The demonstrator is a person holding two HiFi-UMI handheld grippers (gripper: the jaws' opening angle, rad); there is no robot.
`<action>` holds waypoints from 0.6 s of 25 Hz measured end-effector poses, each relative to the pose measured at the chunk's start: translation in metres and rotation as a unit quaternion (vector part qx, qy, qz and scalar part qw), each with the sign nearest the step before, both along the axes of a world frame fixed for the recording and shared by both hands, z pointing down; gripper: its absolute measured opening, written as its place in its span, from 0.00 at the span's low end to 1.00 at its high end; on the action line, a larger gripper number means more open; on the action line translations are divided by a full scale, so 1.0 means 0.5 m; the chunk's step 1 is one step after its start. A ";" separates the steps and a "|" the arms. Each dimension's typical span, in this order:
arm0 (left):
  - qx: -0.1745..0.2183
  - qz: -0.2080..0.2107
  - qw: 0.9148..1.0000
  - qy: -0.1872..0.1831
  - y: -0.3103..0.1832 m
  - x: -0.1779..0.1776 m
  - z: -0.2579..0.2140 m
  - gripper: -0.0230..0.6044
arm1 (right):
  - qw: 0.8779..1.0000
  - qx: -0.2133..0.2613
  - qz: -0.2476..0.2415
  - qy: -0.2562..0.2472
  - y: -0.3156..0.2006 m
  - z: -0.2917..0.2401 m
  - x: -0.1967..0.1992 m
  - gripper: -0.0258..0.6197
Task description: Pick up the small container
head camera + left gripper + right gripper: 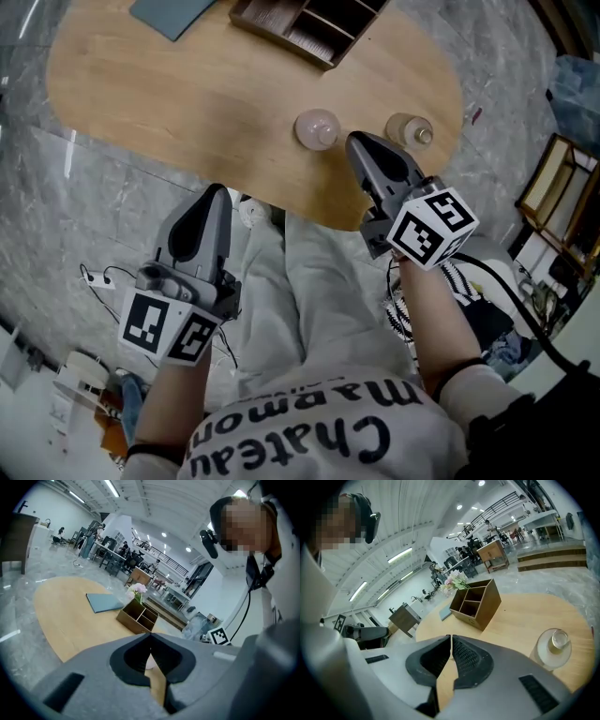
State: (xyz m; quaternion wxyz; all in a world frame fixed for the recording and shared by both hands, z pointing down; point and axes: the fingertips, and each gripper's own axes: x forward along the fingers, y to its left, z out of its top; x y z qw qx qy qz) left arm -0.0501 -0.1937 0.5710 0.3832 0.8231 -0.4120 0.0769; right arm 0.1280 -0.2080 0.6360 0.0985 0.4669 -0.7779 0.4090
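Standing on the wooden table [187, 84] near its front edge, two small rounded containers are seen side by side but apart: a pinkish translucent container [316, 128] and a clear container [410, 130] with a yellowish cap. The right gripper [356, 142] is pointed at the gap between them, its jaws pressed together on nothing. The left gripper [217, 192] is held off the table's edge, its jaws likewise closed and empty.
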 end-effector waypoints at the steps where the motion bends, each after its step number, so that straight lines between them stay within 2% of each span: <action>1: 0.000 0.002 1.000 -0.002 -0.005 0.001 0.003 0.06 | 1.000 0.002 -0.004 -0.005 -0.001 0.004 -0.004 0.06; 6: 0.001 0.008 1.000 -0.013 -0.016 0.006 0.016 0.06 | 0.999 0.026 -0.026 -0.035 -0.009 0.015 -0.011 0.07; 7: 0.001 0.010 1.000 -0.016 -0.015 0.006 0.022 0.06 | 0.998 0.029 -0.032 -0.036 -0.010 0.021 -0.016 0.12; 8: -0.001 0.010 1.000 -0.019 -0.014 0.003 0.028 0.06 | 0.998 0.030 -0.038 -0.034 -0.011 0.029 -0.023 0.35; 9: -0.002 0.011 1.000 -0.020 -0.013 0.001 0.034 0.06 | 0.998 0.031 -0.044 -0.030 -0.011 0.038 -0.031 0.46; 11: -0.007 0.010 1.000 -0.019 -0.011 -0.001 0.041 0.06 | 0.998 0.038 -0.055 -0.007 -0.013 0.059 -0.044 0.46; 15: -0.005 0.017 1.000 -0.013 -0.009 0.007 0.038 0.06 | 0.992 0.058 -0.069 0.087 -0.018 0.110 -0.049 0.46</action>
